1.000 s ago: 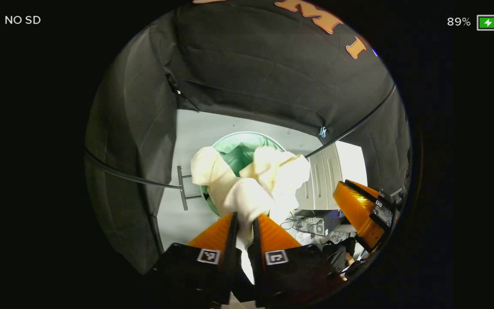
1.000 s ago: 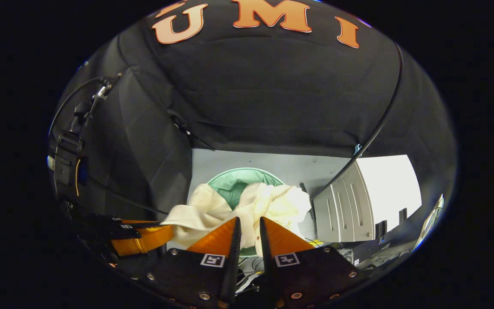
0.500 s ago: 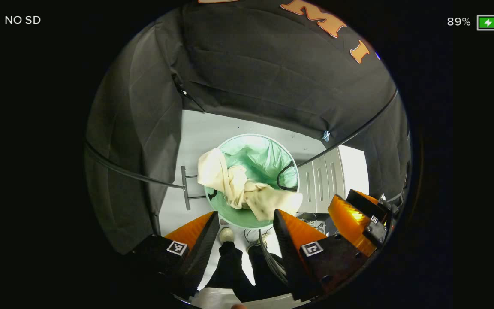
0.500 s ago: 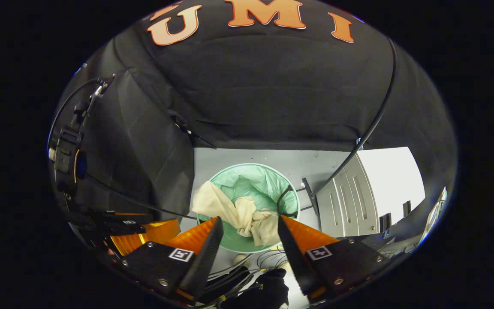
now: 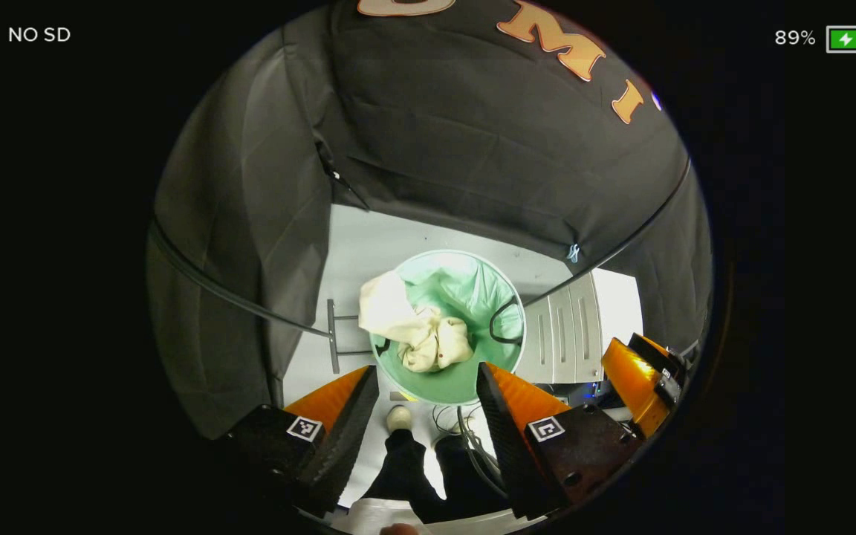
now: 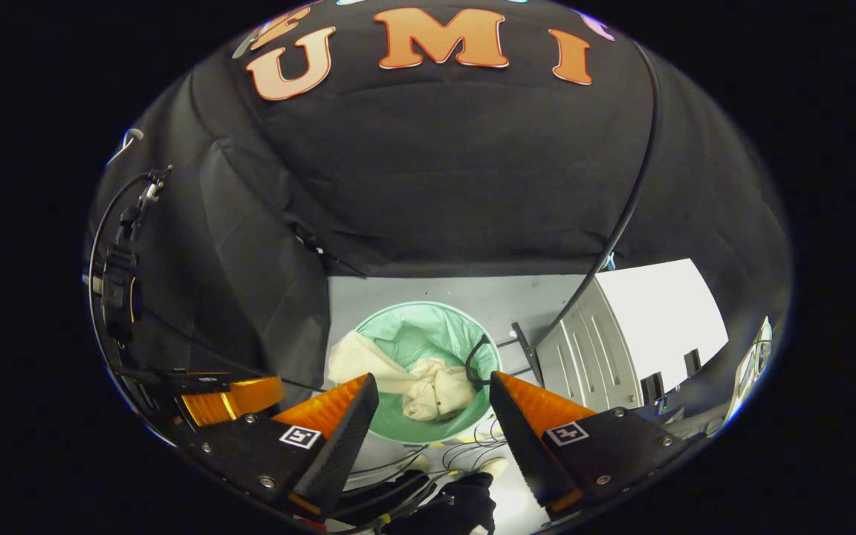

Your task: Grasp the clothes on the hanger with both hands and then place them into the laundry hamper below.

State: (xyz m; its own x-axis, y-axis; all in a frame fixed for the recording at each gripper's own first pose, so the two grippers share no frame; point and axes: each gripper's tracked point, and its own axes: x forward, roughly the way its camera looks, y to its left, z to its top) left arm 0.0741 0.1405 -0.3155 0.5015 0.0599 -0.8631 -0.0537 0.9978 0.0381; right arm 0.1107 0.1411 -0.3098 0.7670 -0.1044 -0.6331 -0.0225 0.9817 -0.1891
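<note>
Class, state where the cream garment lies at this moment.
In the left gripper view the cream garment lies inside the green-lined hamper, one end draped over its left rim, beyond the open left gripper.

One cream garment (image 5: 419,333) in one green hamper (image 5: 465,383) (two claws, both spread wide).

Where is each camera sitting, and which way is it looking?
Left gripper view: rides on the left gripper, looking down past its two open orange fingers at the green hamper; the person's dark legs and a shoe show below, the right gripper off to the side.
Right gripper view: rides on the right gripper, also looking down at the hamper; the left gripper shows at the lower left edge.
Both views share the hamper with the cream clothes inside, one part draped over the rim, plus the grey cabinet.
</note>
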